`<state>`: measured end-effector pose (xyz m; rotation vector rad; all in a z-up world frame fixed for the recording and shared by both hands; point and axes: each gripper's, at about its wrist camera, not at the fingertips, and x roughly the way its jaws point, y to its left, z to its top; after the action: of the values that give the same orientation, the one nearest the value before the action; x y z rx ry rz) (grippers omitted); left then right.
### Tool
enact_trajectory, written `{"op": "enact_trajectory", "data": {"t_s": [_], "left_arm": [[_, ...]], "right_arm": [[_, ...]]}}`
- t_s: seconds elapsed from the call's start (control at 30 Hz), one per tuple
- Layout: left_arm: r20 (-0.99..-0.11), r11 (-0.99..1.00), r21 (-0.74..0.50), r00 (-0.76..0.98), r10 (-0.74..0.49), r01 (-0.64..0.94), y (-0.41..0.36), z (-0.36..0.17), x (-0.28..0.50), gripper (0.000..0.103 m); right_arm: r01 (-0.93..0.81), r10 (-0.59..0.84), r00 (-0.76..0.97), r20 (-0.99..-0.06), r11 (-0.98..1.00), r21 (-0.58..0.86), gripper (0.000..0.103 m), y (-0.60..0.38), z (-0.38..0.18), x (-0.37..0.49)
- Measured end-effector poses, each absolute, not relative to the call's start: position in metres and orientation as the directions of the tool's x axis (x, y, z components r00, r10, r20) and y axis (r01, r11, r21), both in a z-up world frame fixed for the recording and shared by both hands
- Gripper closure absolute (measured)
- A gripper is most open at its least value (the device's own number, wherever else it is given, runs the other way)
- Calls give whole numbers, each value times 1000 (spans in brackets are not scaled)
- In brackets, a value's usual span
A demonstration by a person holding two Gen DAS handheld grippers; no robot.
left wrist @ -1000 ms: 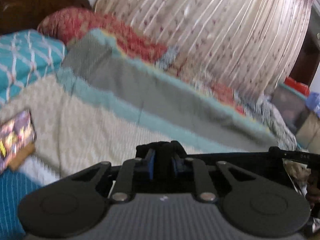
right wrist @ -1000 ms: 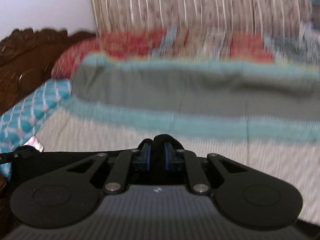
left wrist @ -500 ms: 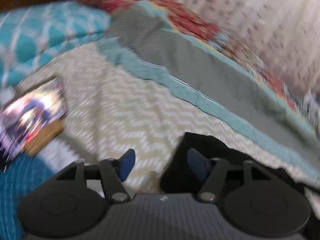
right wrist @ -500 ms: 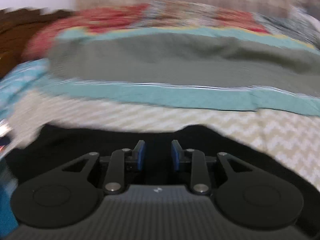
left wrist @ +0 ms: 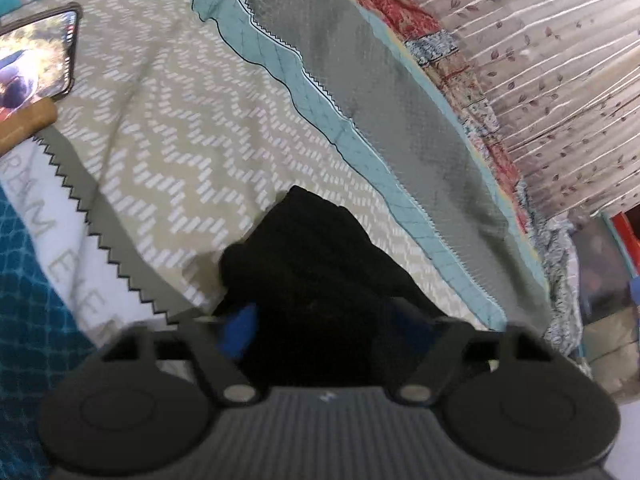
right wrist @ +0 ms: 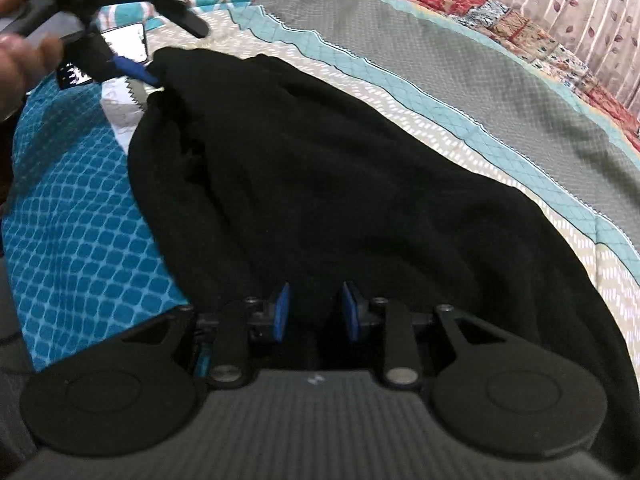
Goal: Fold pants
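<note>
Left wrist view showed the left gripper (left wrist: 324, 320) with its blue fingers (left wrist: 240, 330) set moderately apart astride a bunched end of the black pants (left wrist: 320, 264); the jaws had just narrowed from a wider opening, and whether the pads pressed the cloth could not be told. Left of the pants, near the bed's edge, lay a lit phone (left wrist: 36, 52) on a wooden piece (left wrist: 28, 124). The bedspread (left wrist: 188, 120) carried beige chevrons, then a teal band and a grey panel toward the far edge, with a patterned curtain (left wrist: 540, 60) beyond.

Right wrist view showed the left gripper (right wrist: 132, 68) at the far left end of the pants (right wrist: 340, 184), held by a hand (right wrist: 20, 60), and the right gripper (right wrist: 316, 312) with fingers (right wrist: 282, 308) narrowly parted over the near end, cloth between them; contact could not be confirmed. The pants lay spread across the bedspread (right wrist: 520, 92), from its blue diamond part to its beige one.

The step appeared to be laying the garment down. To do it well, both ends would need equal tension and smoothing flat before folding, with the phone kept clear.
</note>
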<state>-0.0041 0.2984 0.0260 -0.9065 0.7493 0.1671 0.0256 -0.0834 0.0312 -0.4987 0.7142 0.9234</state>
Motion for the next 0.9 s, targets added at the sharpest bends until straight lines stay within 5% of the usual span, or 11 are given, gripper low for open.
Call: {"op": "enact_trajectory", "data": {"t_s": [0.03,0.07,0.43,0.57,0.67,0.73,0.77,0.9], "left_arm": [[-662,623,-650,727,-183,-435,297,24,-1,81],[-673,615,-649,714,-192,-447,297,21,0,84],[-628,609,-673,759,-172,-419,300,48,-49,89],[-659,639,-637,735,-161,-431,294,39,-58,89],[-699,654,-602,698,-155,-457,291,18,-52,82],[-737,672,-556,664,-127,-489,289,4,-46,65],[-745,669,-550,656,-123,-500,290,-1,-47,65],[-733,663,-547,675,-84,-511,291,13,-62,49]], "right_arm": [[-852,536,407,-740,516,-95,79,-80,31,27],[-848,524,416,-743,519,-108,100,-81,31,29],[-830,639,471,-608,554,-60,100,-91,109,-7],[-850,661,412,-627,528,-2,100,-100,108,-28],[-855,622,383,-683,519,-8,100,-103,75,-23],[-840,586,375,-718,542,4,99,-93,53,-9],[-827,570,369,-734,561,20,99,-83,39,-3],[-791,584,374,-720,606,82,95,-70,38,13]]}}
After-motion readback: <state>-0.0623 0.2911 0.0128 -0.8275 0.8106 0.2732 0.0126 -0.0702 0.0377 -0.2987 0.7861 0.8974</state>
